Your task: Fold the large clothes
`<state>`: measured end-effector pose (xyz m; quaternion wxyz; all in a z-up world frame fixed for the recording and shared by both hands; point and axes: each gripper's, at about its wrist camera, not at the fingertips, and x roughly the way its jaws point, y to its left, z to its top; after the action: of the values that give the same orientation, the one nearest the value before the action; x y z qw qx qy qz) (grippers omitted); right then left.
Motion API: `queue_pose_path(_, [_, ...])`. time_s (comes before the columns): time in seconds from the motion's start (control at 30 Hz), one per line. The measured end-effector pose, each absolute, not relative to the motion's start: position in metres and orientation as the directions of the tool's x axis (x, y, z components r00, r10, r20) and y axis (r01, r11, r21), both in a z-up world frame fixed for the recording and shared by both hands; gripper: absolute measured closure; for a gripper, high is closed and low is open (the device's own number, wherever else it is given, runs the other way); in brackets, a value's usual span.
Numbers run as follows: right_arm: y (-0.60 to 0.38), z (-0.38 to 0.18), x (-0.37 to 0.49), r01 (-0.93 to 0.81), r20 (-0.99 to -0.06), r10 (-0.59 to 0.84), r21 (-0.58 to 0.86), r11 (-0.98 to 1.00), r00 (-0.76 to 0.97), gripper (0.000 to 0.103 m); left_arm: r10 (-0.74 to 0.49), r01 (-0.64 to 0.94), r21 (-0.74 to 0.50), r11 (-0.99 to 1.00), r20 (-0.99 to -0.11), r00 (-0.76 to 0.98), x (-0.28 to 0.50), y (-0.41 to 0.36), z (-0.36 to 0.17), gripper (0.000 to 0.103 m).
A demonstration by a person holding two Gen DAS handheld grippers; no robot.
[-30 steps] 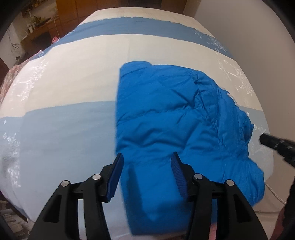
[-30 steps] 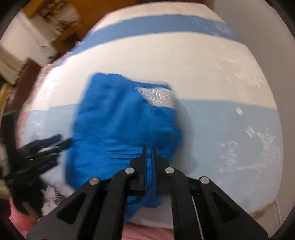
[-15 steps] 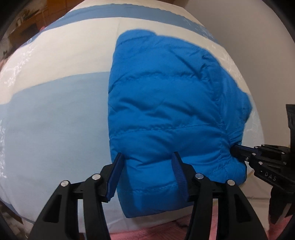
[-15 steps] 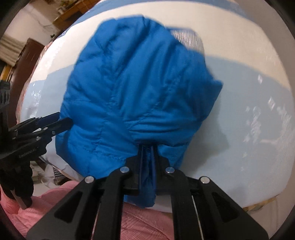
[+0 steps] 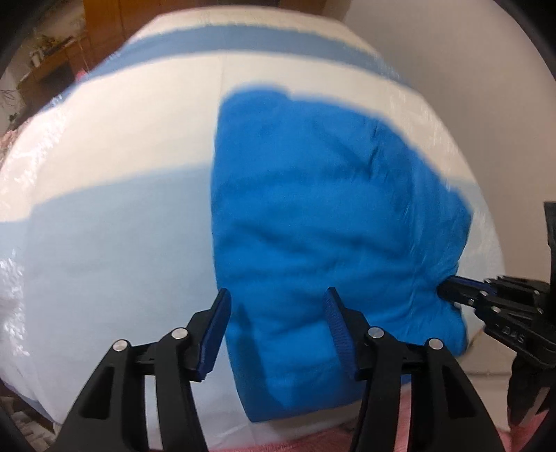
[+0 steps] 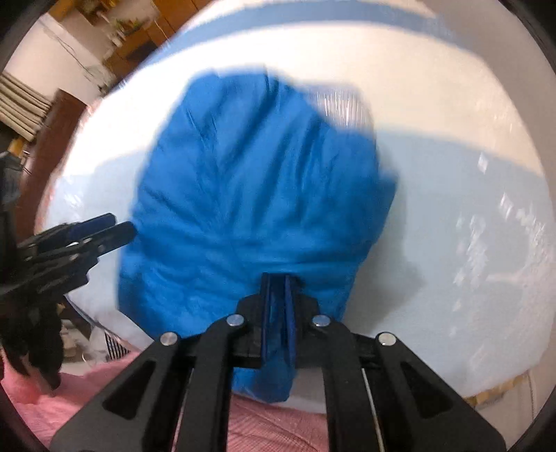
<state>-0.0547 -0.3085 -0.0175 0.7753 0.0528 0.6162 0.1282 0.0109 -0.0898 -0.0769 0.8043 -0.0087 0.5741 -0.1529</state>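
Note:
A bright blue puffy jacket [image 5: 323,215] lies folded on a bed with a white and light blue striped cover [image 5: 114,243]. My left gripper [image 5: 276,306] is open, its jaws astride the jacket's near left corner, holding nothing. My right gripper [image 6: 278,281] is shut on the jacket's near edge [image 6: 250,194]; it also shows at the right of the left wrist view [image 5: 448,288], pinching the jacket's right corner. The left gripper shows at the left of the right wrist view [image 6: 118,226].
A white wall [image 5: 451,62] runs along the bed's right side. Wooden furniture [image 5: 104,21] stands beyond the bed's far left. Pink checked cloth [image 6: 271,417] lies at the bed's near edge.
Both views have pulled back a little and blurred; the jacket sits farther from the cameras. The right gripper stays shut on the jacket edge, the left stays open.

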Motion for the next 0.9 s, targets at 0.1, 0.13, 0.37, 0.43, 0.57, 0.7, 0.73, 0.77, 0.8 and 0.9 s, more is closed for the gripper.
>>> queue_pose_path(0.1, [-0.3, 0.008, -0.027, -0.145, -0.923, 0.249, 0.214, 0.966, 0.293, 0.091, -0.264, 0.208, -0.2, 0.958, -0.897, 0.353, 0.042, -0.09, -0.056, 0.048])
queue_pose_path(0.13, [-0.298, 0.009, -0.019, -0.138, -0.922, 0.24, 0.207, 0.969, 0.303, 0.09, -0.262, 0.204, -0.197, 0.959, -0.892, 0.367, 0.052, -0.092, -0.054, 0.048])
queue_pose_path(0.37, [-0.289, -0.027, 0.04, -0.055, -0.952, 0.082, 0.069, 0.996, 0.296, 0.093, -0.219, 0.154, -0.173, 0.973, -0.905, 0.364, 0.097, -0.119, -0.078, 0.048])
queue_pose_path(0.43, [-0.293, -0.044, 0.049, -0.017, -0.962, 0.058, 0.056, 0.998, 0.268, 0.095, -0.206, 0.144, -0.167, 0.975, -0.924, 0.322, 0.108, -0.123, -0.098, 0.048])
queue_pose_path(0.57, [-0.313, -0.08, 0.054, 0.025, -0.965, 0.072, 0.081, 0.996, 0.253, 0.097, -0.199, 0.157, -0.159, 0.975, -0.937, 0.287, 0.113, -0.127, -0.125, 0.046])
queue_pose_path(0.7, [-0.316, -0.092, 0.051, 0.038, -0.957, 0.06, 0.073, 0.997, 0.283, 0.097, -0.177, 0.168, -0.129, 0.977, -0.932, 0.315, 0.109, -0.132, -0.136, 0.045])
queue_pose_path(0.73, [-0.316, -0.092, 0.051, 0.038, -0.956, 0.057, 0.071, 0.997, 0.288, 0.097, -0.168, 0.169, -0.118, 0.979, -0.931, 0.324, 0.107, -0.133, -0.136, 0.045])
queue_pose_path(0.77, [-0.316, -0.092, 0.051, 0.037, -0.955, 0.059, 0.073, 0.997, 0.29, 0.097, -0.166, 0.166, -0.117, 0.979, -0.93, 0.327, 0.107, -0.133, -0.136, 0.045])
queue_pose_path(0.8, [-0.319, -0.091, 0.05, 0.039, -0.955, 0.067, 0.082, 0.996, 0.29, 0.097, -0.173, 0.16, -0.126, 0.979, -0.93, 0.325, 0.106, -0.131, -0.135, 0.045])
queue_pose_path(0.9, [-0.323, -0.073, 0.038, 0.061, -0.949, 0.096, 0.12, 0.991, 0.301, 0.097, -0.175, 0.136, -0.138, 0.981, -0.931, 0.32, 0.102, -0.126, -0.123, 0.047])
